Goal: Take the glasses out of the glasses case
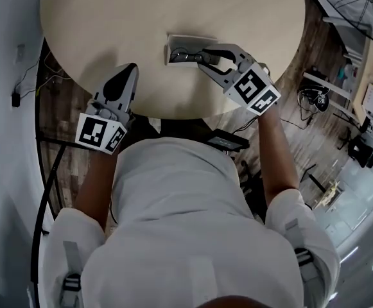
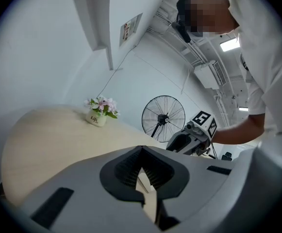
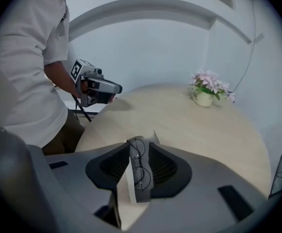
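Looking across from the left, I find my left claw (image 1: pixel 127 76) clenched on nothing at the counter (image 1: pixel 109 18) edge, about 8 o'clock from the glasses case (image 1: pixel 185 43). The case lies open near the counter's 6 o'clock rim, with the glasses (image 3: pixel 138 163) inside. My right claw (image 1: pixel 189 58) is released, its jaws straddling the case.
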Demonstrator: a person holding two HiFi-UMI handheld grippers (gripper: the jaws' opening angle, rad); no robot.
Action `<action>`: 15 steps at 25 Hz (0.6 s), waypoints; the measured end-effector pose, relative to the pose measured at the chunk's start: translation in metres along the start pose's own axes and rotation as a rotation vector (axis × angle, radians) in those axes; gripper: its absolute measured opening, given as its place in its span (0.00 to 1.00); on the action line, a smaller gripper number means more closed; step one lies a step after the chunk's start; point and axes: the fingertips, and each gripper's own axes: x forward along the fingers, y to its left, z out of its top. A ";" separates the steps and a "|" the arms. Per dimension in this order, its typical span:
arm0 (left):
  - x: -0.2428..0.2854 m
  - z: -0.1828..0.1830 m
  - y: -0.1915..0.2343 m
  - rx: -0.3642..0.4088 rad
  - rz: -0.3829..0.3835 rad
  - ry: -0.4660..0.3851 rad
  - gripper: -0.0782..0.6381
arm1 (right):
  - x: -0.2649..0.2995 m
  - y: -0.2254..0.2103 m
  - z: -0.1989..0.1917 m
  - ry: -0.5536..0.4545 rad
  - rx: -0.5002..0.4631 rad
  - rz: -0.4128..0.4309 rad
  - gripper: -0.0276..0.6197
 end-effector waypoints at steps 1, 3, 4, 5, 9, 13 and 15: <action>0.002 -0.001 0.001 0.001 0.007 -0.006 0.13 | 0.008 -0.001 -0.003 0.023 -0.014 0.026 0.24; 0.008 -0.004 0.002 -0.009 0.022 -0.013 0.13 | 0.020 -0.004 -0.012 0.072 -0.030 0.071 0.24; 0.011 -0.005 0.002 -0.014 0.028 -0.015 0.13 | 0.025 -0.006 -0.018 0.099 -0.028 0.092 0.24; 0.013 -0.006 0.003 -0.019 0.035 -0.018 0.13 | 0.029 -0.006 -0.024 0.128 -0.023 0.112 0.24; 0.016 -0.010 0.011 -0.035 0.056 -0.028 0.13 | 0.051 -0.005 -0.036 0.200 -0.038 0.177 0.24; 0.020 -0.011 0.017 -0.047 0.068 -0.033 0.13 | 0.063 -0.005 -0.038 0.235 -0.070 0.220 0.21; 0.023 -0.017 0.016 -0.053 0.070 -0.030 0.13 | 0.067 -0.003 -0.043 0.258 -0.086 0.240 0.19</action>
